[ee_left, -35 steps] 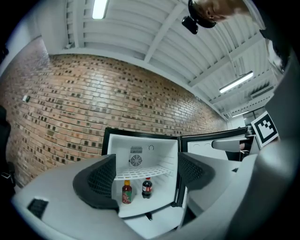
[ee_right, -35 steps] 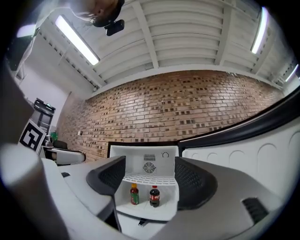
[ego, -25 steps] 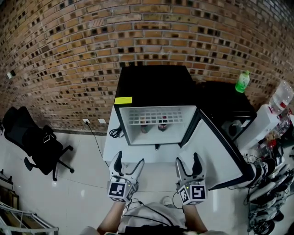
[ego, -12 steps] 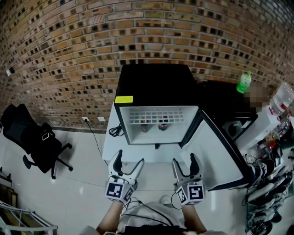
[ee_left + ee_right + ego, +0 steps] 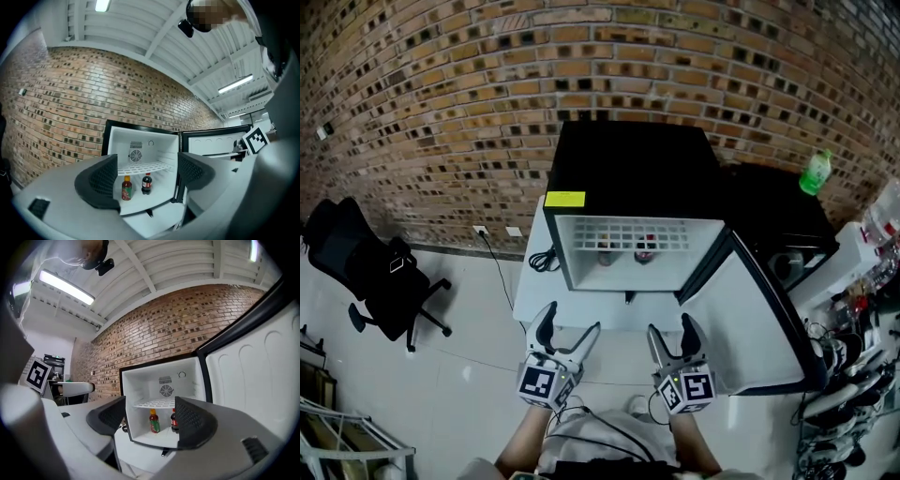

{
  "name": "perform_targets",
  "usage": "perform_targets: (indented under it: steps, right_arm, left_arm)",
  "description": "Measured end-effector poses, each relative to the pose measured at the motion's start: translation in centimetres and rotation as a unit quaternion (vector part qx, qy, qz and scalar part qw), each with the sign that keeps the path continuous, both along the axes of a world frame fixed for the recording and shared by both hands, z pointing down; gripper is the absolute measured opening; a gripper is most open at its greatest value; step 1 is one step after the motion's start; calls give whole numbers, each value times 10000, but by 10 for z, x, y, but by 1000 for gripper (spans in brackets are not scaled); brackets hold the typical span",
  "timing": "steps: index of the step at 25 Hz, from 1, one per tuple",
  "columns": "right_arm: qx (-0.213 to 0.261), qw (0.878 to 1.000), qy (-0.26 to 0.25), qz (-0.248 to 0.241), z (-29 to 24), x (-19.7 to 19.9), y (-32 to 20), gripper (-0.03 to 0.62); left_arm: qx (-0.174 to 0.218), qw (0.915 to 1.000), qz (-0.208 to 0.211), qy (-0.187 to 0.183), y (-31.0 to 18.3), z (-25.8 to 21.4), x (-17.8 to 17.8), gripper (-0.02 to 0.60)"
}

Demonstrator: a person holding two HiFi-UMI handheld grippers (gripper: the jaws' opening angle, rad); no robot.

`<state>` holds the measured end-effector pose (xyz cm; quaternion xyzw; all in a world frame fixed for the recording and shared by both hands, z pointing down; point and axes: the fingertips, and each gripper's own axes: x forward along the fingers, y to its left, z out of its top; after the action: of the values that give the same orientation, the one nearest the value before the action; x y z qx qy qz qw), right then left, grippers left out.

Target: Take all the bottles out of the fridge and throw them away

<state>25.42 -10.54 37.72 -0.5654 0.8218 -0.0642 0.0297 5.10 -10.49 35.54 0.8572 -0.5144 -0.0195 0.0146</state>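
Note:
A small black fridge point(image 5: 628, 169) stands open on a white stand against the brick wall, its door point(image 5: 750, 323) swung out to the right. Two bottles stand on its floor under the wire shelf: a yellow-capped red-labelled bottle point(image 5: 126, 188) point(image 5: 153, 421) on the left and a dark cola bottle point(image 5: 146, 184) point(image 5: 174, 420) on the right. My left gripper point(image 5: 567, 335) and right gripper point(image 5: 668, 331) hover side by side in front of the fridge, well short of it. Both are open with nothing between their jaws.
A black office chair point(image 5: 370, 281) stands at the left. A green bottle point(image 5: 815, 173) sits on a dark cabinet right of the fridge. A power cable point(image 5: 546, 262) lies on the stand's left edge. Clutter fills the right edge.
The head view has shifted, so the fridge sits slightly right and nearer. My right gripper has sunk a little and drawn closer to the left one. Both stay open.

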Motion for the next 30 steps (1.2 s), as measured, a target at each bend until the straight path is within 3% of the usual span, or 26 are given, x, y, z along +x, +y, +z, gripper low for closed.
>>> perform_targets:
  steps: [7,18,22,30]
  right_arm:
    - [-458,9969,410,-501,66,-41,-57,350]
    - [-924,9848,1006,-1077,169,-129,-205,336]
    - [-1201,9820,1055,-1008,202,-137,-251,336]
    - [-1249,9838,1103,-654,215,-146,-304,336]
  left_arm:
    - [-363,9991,-184,130,-16,18,-22,390]
    - [-778,9936,-775,251,-26,32,-59,390]
    - [-932,9900,-1033,226,-20,42,-74,390]
    - [-1173,9841,-1332,18,0,63,-105,390]
